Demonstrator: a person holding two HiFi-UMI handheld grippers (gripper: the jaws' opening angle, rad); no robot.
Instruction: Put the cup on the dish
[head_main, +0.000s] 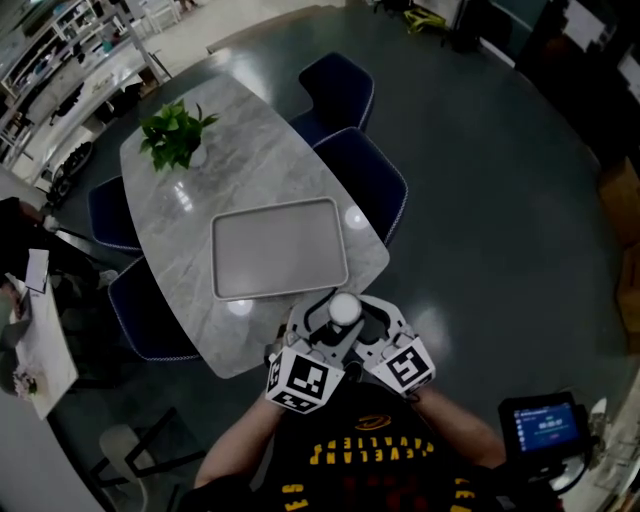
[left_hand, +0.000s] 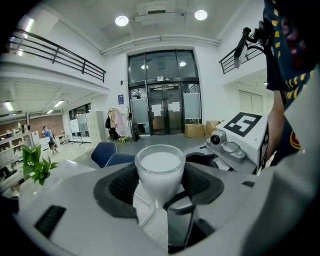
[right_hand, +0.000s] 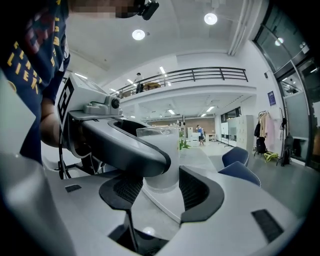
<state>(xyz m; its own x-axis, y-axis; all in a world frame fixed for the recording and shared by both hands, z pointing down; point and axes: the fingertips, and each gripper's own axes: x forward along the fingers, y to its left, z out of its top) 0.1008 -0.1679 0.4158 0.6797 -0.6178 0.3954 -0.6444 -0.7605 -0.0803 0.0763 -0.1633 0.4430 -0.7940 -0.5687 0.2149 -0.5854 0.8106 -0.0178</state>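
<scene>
A white frosted cup (head_main: 343, 308) hangs in the air just off the near corner of the marble table (head_main: 250, 140). Both grippers meet around it. In the left gripper view the cup (left_hand: 160, 167) stands upright between the dark pads of my left gripper (left_hand: 160, 189), which is shut on it. The right gripper view shows the cup (right_hand: 162, 155) pinched by my right gripper (right_hand: 161, 189), with a jaw of the left one crossing in front. The dish, a grey rectangular tray (head_main: 228, 262), lies on the table beyond the cup with nothing on it.
A potted green plant (head_main: 175, 135) stands at the table's far end. Dark blue chairs (head_main: 368, 178) are tucked in along both long sides. A device with a lit screen (head_main: 545, 425) sits at the lower right.
</scene>
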